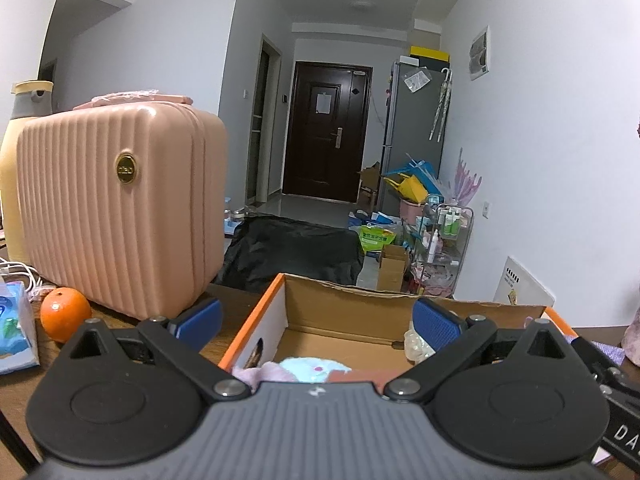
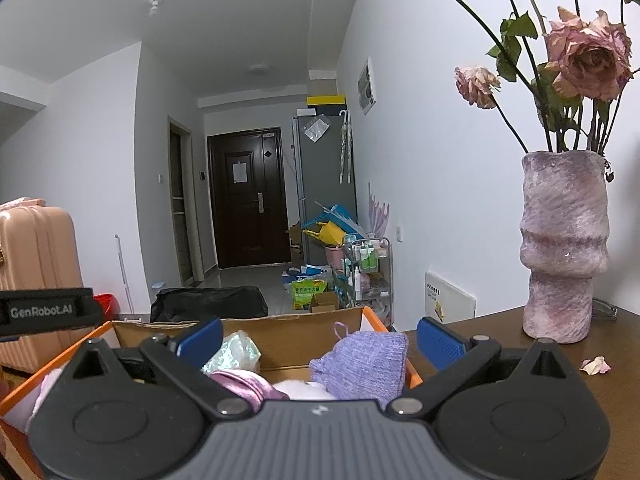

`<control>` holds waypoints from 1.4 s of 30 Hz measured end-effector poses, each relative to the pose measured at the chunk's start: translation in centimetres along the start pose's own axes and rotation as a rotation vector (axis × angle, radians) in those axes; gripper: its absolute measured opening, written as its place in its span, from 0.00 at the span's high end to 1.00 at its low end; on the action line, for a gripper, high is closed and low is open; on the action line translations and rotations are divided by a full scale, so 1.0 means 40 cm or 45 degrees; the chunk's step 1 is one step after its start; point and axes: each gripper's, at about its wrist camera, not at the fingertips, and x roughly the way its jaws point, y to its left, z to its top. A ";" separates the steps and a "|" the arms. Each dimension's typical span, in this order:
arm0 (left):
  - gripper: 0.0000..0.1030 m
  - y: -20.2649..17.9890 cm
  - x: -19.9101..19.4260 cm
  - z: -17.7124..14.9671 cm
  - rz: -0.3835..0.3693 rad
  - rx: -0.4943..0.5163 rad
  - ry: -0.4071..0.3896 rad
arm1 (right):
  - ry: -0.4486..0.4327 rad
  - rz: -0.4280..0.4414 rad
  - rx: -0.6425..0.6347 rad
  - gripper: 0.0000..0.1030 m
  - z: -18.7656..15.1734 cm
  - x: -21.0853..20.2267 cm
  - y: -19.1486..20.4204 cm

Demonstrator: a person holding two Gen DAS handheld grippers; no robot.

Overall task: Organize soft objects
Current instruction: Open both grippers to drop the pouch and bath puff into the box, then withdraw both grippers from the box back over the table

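An open cardboard box (image 1: 344, 300) with orange edges sits on the brown table, and soft things lie inside it. In the left wrist view I see a light blue plush (image 1: 314, 368), a pink fluffy piece (image 1: 256, 372) and a pale crinkly item (image 1: 416, 344). My left gripper (image 1: 318, 320) hangs open over the box with nothing between its blue pads. In the right wrist view the box (image 2: 280, 332) holds a purple knitted piece (image 2: 366, 360), a pink cloth (image 2: 240, 384), a white fluffy item (image 2: 300, 390) and an iridescent crinkly item (image 2: 234, 352). My right gripper (image 2: 320, 340) is open above them, empty.
A pink ribbed suitcase (image 1: 120, 208) stands left of the box, with an orange (image 1: 64, 314) and a tissue pack (image 1: 16, 328) in front of it. A mauve vase (image 2: 564, 244) of dried roses stands on the table at the right, a fallen petal (image 2: 596, 365) nearby.
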 end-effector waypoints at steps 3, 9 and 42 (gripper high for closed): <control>0.00 0.007 -0.010 -0.002 0.009 0.006 -0.004 | -0.001 -0.003 -0.004 0.00 -0.002 -0.009 -0.002; 0.00 0.022 -0.036 -0.008 0.030 0.017 -0.020 | -0.005 -0.008 -0.018 0.00 -0.009 -0.042 -0.003; 0.00 0.062 -0.250 -0.098 -0.031 0.063 0.030 | -0.031 -0.029 -0.105 0.00 -0.051 -0.306 -0.046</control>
